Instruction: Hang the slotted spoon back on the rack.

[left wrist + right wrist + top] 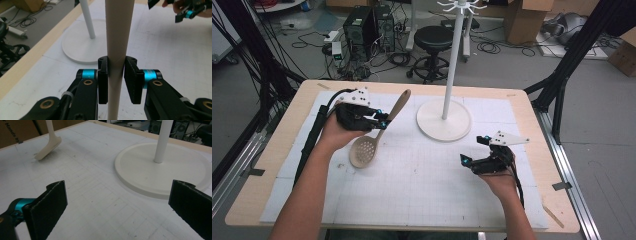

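Right, my left gripper (384, 121) is clamped on the slotted spoon's (373, 140) handle; right gripper (473, 149) hangs open; I'd lift steadily towards the stand (444, 119).

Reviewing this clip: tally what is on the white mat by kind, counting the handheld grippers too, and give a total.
Slotted spoon, beige, clamped by its handle in the left gripper: 1
Stand, white, round base with an upright pole: 1
Handheld grippers, the left and the right gripper with open jaws: 2
Total: 4
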